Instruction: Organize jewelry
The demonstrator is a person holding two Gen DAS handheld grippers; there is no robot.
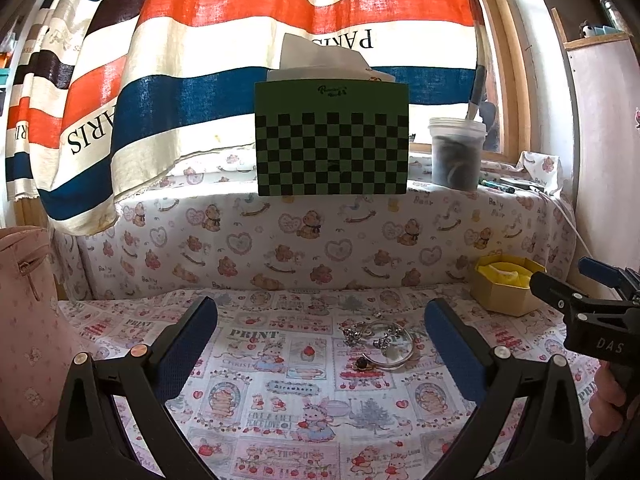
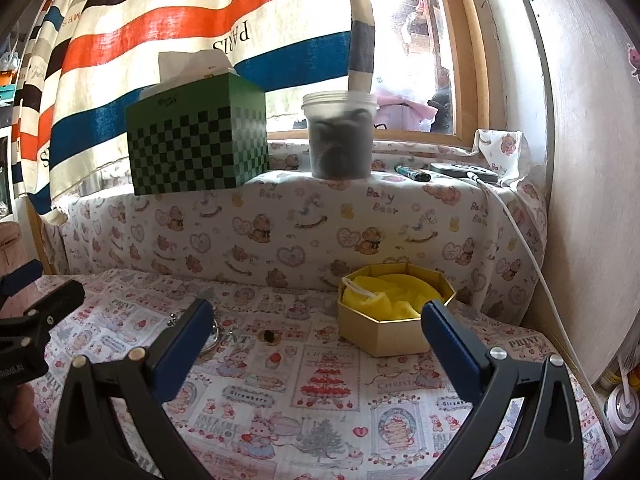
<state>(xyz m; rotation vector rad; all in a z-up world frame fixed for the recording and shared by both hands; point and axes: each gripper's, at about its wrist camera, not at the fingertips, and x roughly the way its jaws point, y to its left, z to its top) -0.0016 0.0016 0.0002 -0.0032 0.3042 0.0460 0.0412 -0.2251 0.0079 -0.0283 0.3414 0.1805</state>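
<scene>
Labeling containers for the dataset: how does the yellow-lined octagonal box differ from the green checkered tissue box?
The octagonal box is low, gold-sided, open-topped and lined with yellow fabric; the tissue box is a tall green cube with a black checker pattern. The octagonal box sits on the printed tablecloth; the tissue box stands higher, on the covered ledge by the window, with a white tissue poking out. Both stand upright, untouched by either tool.

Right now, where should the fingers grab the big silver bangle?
Pinch the silver bangle from above on its near rim, one finger inside the loop and one outside. It lies flat on the patterned cloth, so only the thin rim offers a hold. The far side is tangled with small charms.
</scene>
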